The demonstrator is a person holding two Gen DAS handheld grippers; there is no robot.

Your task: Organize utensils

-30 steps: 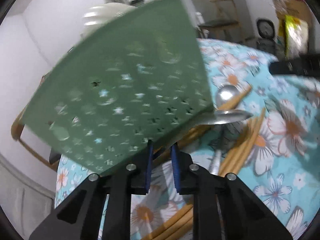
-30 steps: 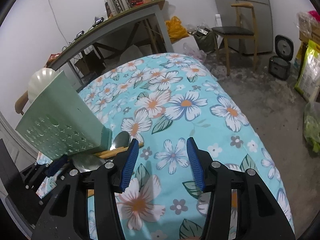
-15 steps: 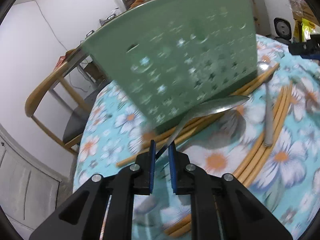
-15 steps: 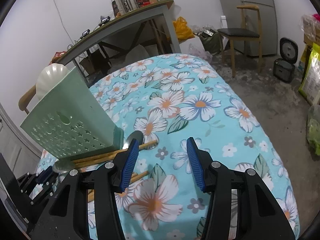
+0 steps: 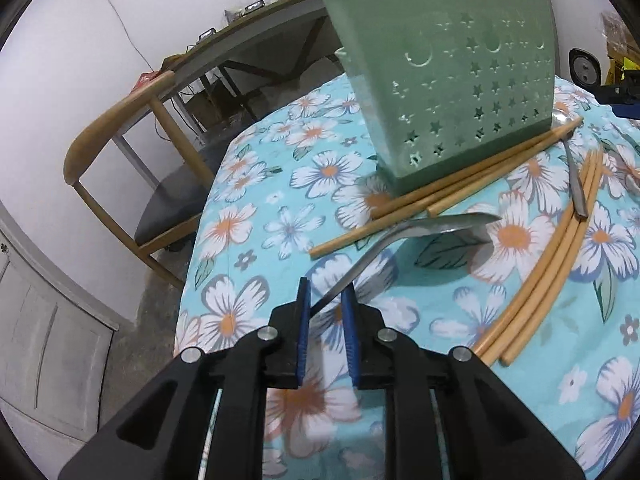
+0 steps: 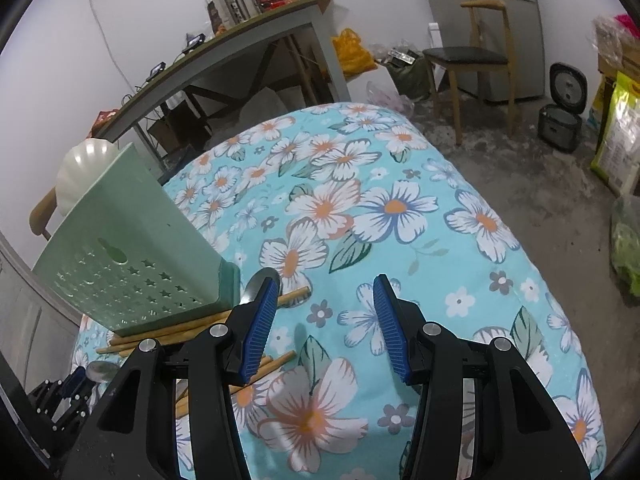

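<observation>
Green plastic utensil holder (image 5: 448, 80), perforated with stars and moons, stands on the floral tabletop (image 5: 256, 216); its top edge is cut by the frame in the left wrist view, and its interior cannot be seen from either camera. Three wooden chopsticks (image 5: 444, 192) lie along its base, touching it; where they pass close under the wall, contact is hard to judge. A second bundle of chopsticks (image 5: 552, 264) lies well to the right, curved by the lens.

Left gripper (image 5: 326, 308): jaws narrow and opening, with the thin handle of a metal spoon (image 5: 432, 226) between the blue pads; the handle rests against the left pad, and whether the right pad touches it cannot be told. The bowl of this spoon hangs above the cloth, casting a shadow. A second spoon (image 5: 572, 168) lies beside the holder, its bowl half hidden behind the chopstick tips.

Right gripper (image 6: 326, 320): jaws half apart, nothing between them, held over bare cloth. In this view its left finger covers part of the second spoon's bowl and the chopstick ends; the left gripper appears only as a dark fragment at the lower left edge.
</observation>
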